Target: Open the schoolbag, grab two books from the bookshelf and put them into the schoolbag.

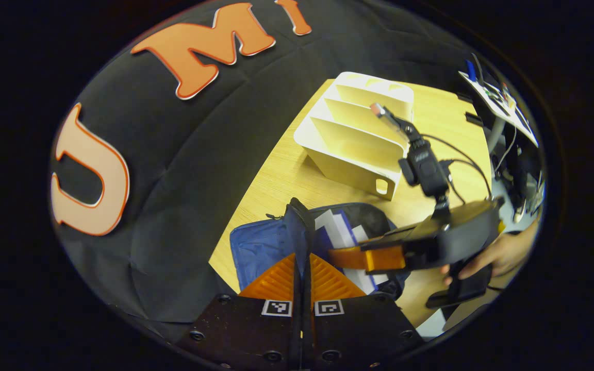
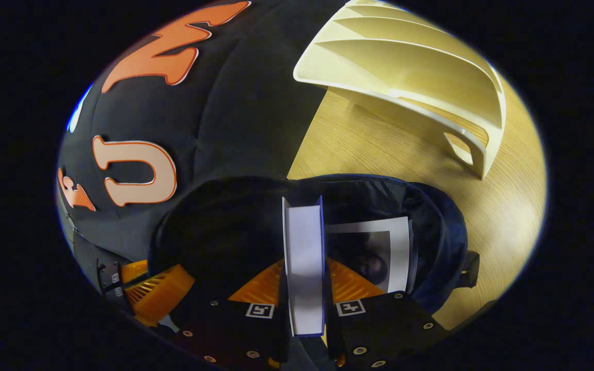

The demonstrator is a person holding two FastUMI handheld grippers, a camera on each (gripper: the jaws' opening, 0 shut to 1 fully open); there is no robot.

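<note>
The dark blue schoolbag (image 1: 256, 247) lies open on the wooden table (image 1: 281, 180). My left gripper (image 1: 301, 260) is shut on the bag's upper fabric edge (image 1: 298, 221) and holds it up. In the right gripper view, my right gripper (image 2: 304, 270) is shut on a blue-covered book (image 2: 304, 247), which stands on edge in the mouth of the schoolbag (image 2: 431, 226). A second book (image 2: 379, 247) lies flat inside the bag. From the left gripper view, the right gripper (image 1: 346, 257) reaches over the books (image 1: 341, 232), held by a hand (image 1: 503, 252).
The cream bookshelf (image 1: 359, 134) stands on the table behind the bag, its slots showing no books; the same bookshelf (image 2: 405, 67) is top right in the right gripper view. Black cloth wall runs along the left. Equipment and cables (image 1: 508, 103) sit at the far right.
</note>
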